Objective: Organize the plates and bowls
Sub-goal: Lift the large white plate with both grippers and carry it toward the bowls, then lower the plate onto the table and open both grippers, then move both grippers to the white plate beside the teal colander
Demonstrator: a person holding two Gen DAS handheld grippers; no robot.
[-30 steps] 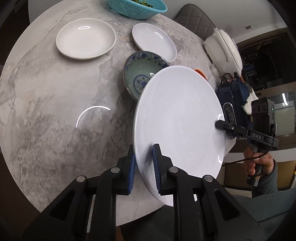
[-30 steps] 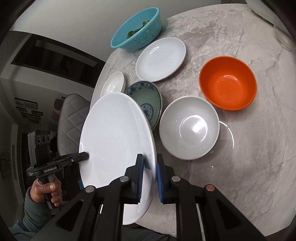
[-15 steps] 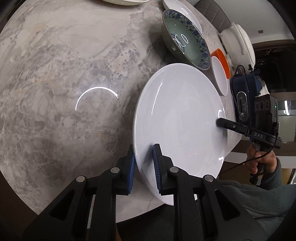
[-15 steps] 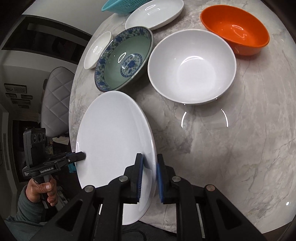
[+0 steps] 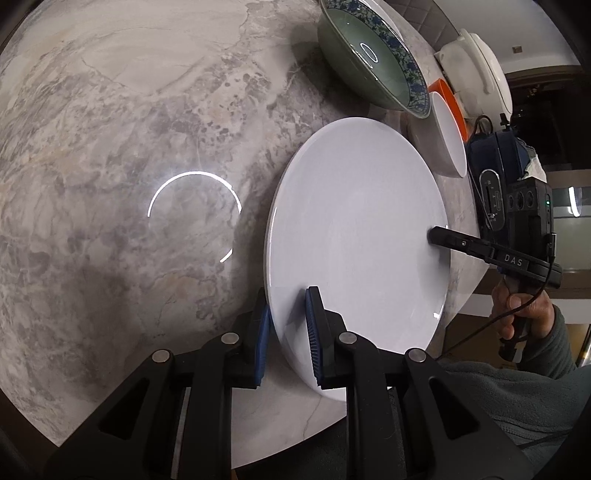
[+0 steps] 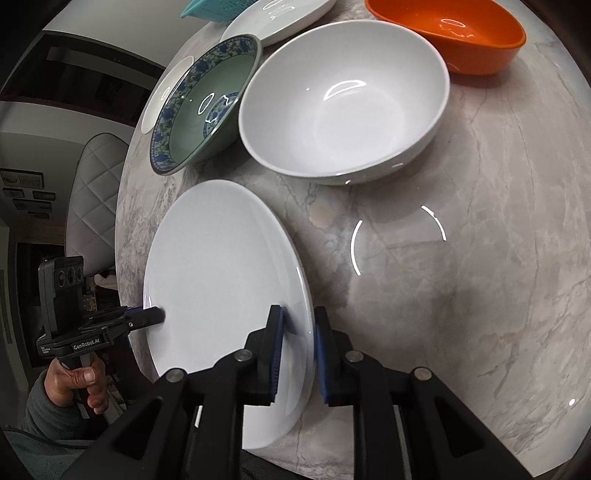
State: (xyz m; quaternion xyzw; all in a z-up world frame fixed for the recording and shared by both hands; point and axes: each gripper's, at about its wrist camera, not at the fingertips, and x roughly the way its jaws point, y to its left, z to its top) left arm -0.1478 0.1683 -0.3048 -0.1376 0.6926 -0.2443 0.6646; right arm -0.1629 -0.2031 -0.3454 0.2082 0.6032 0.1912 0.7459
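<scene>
Two tools pinching one white plate [image 5: 354, 229], left tool [image 5: 288, 332] near rim, right tool [image 6: 297, 343] opposite rim

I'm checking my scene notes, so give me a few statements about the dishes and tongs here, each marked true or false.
1. Both tongs grip the same white plate. True: left tongs and right tongs clamp opposite rims.
2. The white bowl holds soup. False: it is empty.
3. The orange bowl is stacked inside the white bowl. False: it sits apart on the table.
4. The patterned bowl sits beside the white bowl. True.
</scene>
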